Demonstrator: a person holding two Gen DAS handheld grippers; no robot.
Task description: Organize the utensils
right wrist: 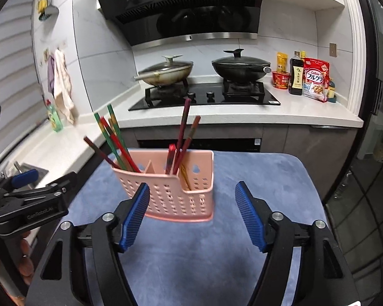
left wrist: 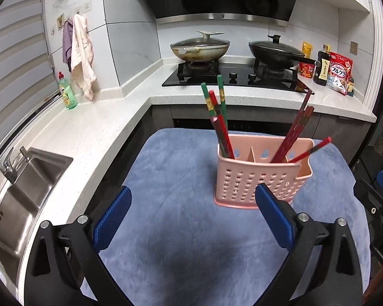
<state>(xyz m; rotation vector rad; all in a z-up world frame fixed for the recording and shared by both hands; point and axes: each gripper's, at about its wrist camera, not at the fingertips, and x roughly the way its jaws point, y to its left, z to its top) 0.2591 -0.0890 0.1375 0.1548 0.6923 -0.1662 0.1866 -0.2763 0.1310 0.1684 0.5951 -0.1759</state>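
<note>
A pink perforated utensil holder (left wrist: 260, 178) (right wrist: 176, 191) stands upright on a blue cloth (left wrist: 181, 204) (right wrist: 217, 242). Green and red chopsticks (left wrist: 218, 117) (right wrist: 115, 140) lean in its left compartment. Dark red chopsticks (left wrist: 297, 130) (right wrist: 183, 132) stand in its right compartments. My left gripper (left wrist: 192, 201) is open and empty, just in front of the holder. My right gripper (right wrist: 192, 199) is open and empty, also just in front of the holder. The left gripper also shows at the left edge of the right wrist view (right wrist: 28, 201).
A steel sink (left wrist: 20, 191) lies at the left in a white counter (left wrist: 89, 127). A green soap bottle (left wrist: 67, 93) stands by hanging towels (left wrist: 81, 58). Behind is a stove (left wrist: 232, 76) with two lidded pans. Food packets and a bottle (right wrist: 303, 79) stand at its right.
</note>
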